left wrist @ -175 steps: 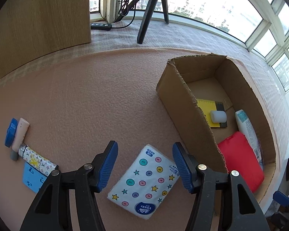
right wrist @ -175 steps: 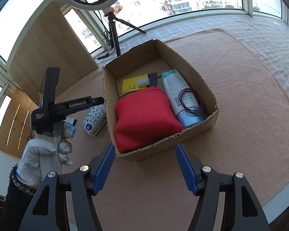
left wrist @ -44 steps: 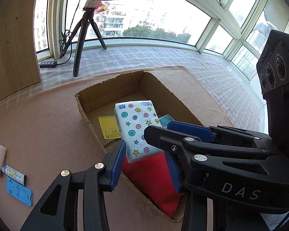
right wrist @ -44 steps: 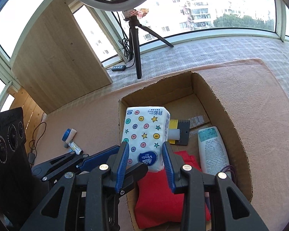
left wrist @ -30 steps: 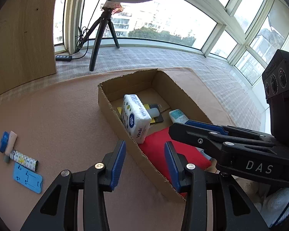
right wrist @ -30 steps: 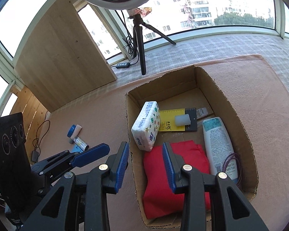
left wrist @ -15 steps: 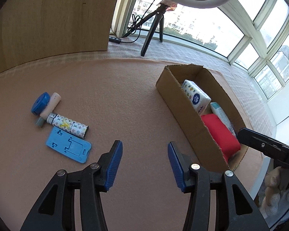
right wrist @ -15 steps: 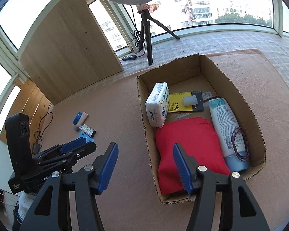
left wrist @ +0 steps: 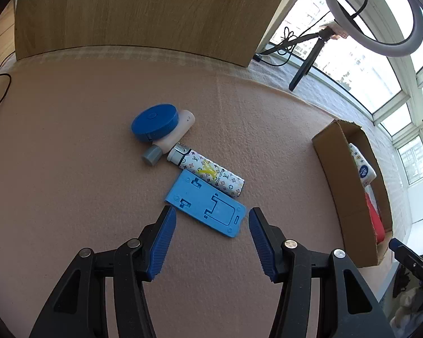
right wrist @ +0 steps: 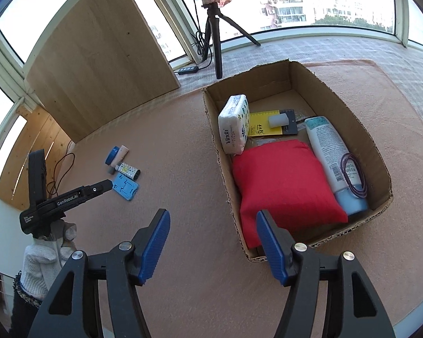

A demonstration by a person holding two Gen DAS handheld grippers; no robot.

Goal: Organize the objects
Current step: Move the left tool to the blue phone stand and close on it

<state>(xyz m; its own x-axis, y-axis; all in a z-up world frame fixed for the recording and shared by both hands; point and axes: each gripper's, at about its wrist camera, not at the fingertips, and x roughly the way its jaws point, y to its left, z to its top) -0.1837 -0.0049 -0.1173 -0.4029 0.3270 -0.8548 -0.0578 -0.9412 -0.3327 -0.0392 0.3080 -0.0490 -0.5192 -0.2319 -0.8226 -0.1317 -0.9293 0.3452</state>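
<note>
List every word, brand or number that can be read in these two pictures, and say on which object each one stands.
"Vinda": on the end of the white dotted tissue pack in the brown cardboard box.
"GenRobot.AI": on the black handle of the left claw.
"LV" monograms: on the white patterned tube.
Unreadable: small print on the white lotion bottle, on the yellow card, and the label under "GenRobot.AI".

Just ahead of our left gripper's [left wrist: 210,240] spread jaws lies the flat blue phone stand [left wrist: 206,203]; beyond it the patterned tube [left wrist: 208,173], pale bottle [left wrist: 170,139] and blue round case [left wrist: 154,122] lie touching.
</note>
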